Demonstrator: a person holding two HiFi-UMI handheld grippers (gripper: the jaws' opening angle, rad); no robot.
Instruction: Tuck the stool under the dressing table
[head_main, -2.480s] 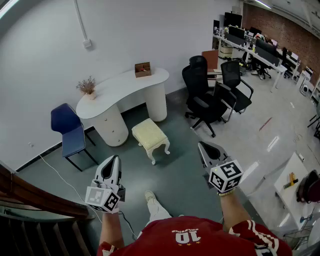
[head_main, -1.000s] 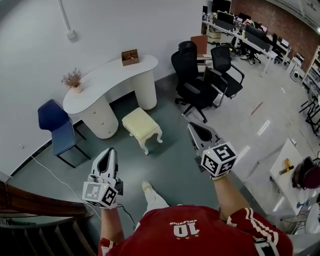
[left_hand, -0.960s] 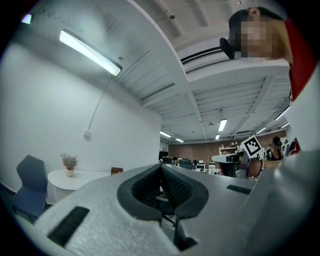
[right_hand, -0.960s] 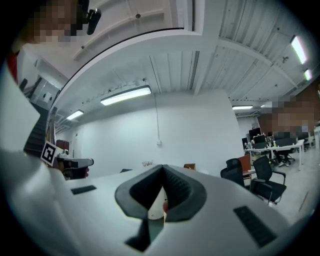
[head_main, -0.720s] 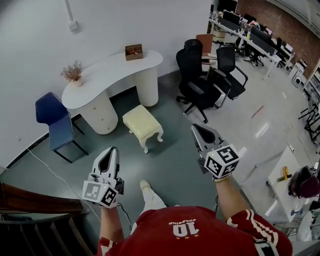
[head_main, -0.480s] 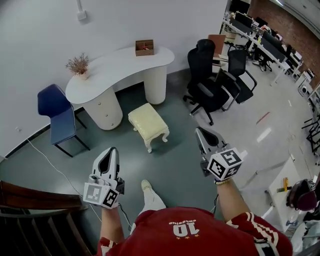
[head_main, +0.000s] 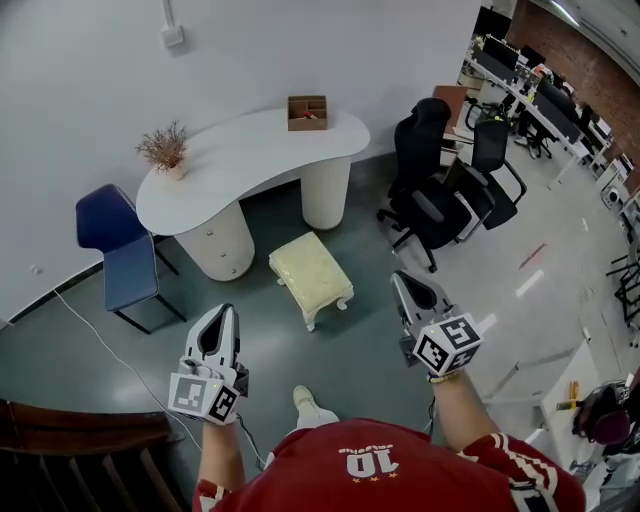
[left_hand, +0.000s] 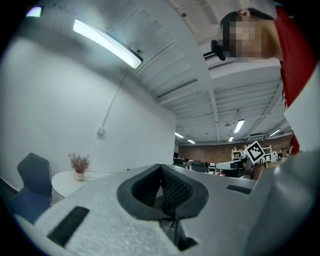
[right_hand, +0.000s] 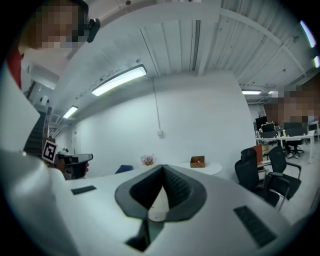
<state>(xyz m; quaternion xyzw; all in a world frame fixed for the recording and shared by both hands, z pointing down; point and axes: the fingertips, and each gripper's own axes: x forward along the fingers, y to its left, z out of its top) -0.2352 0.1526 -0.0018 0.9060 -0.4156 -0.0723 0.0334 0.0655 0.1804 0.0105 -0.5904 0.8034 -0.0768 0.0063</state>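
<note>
Cream stool standing clear of white bench, at its 5 o'clock. Left gripper and right gripper hovering apart from it, jaws pressed together, gripping nothing.

Stool – cream padded cloth; dressing table – smooth matt white.

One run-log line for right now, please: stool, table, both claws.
stool: standing out in front of dressing table, not tucked | left claw: shut, empty, clear of stool | right claw: shut, empty, clear of stool
</note>
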